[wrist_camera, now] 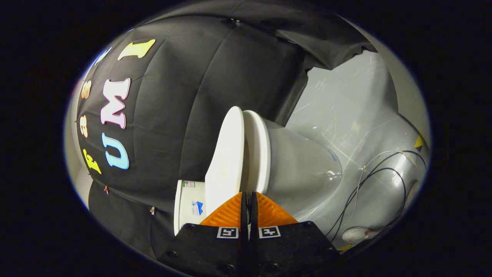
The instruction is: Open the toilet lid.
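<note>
Gripper view: tongs (248, 194) together, tips at the toilet lid's (226, 154) edge, just ahead.

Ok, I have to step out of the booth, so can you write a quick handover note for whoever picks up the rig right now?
Hand-held gripper: fingers closed together, holding nothing, tips at the narrow gap between lid and seat.
Toilet lid: raised a little off the seat, a thin gap between them. The camera is rolled, so the toilet appears on its side.
Tank: behind the lid.
Done: lid started.
Left: swing the lid fully back toward the tank.
Note: loose cables on the floor beside the bowl.
</note>
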### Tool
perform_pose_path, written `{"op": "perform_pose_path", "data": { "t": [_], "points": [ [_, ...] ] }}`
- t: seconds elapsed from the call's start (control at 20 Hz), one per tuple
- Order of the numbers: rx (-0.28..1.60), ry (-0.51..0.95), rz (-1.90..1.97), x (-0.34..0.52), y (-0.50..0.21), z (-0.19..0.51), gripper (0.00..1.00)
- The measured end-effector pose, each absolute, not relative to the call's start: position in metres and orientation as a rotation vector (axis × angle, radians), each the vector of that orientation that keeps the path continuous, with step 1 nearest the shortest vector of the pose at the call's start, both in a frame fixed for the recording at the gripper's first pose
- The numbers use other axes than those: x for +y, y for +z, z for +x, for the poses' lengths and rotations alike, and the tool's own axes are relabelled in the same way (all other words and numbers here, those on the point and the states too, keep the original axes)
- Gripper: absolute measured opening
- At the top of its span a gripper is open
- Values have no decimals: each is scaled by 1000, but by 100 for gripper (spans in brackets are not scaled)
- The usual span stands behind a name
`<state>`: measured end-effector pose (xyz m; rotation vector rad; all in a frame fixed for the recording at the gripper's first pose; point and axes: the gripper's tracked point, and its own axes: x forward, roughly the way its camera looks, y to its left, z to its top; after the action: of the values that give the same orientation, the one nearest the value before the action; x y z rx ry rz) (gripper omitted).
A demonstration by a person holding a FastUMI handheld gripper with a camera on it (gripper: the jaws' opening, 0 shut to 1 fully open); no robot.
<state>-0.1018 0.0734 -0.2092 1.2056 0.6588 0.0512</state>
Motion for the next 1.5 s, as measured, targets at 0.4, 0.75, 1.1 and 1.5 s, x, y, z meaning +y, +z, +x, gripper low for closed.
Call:
{"op": "perform_pose_path", "data": {
  "t": [0.4, 0.75, 1.1, 1.5],
  "points": [
    [635, 41, 1106, 81, -168, -96, 5],
    [576, 60, 1018, 96, -110, -89, 5],
    [531, 70, 890, 124, -65, -81, 5],
    [485, 60, 726, 164, -14, -76, 5]
  ]
}}
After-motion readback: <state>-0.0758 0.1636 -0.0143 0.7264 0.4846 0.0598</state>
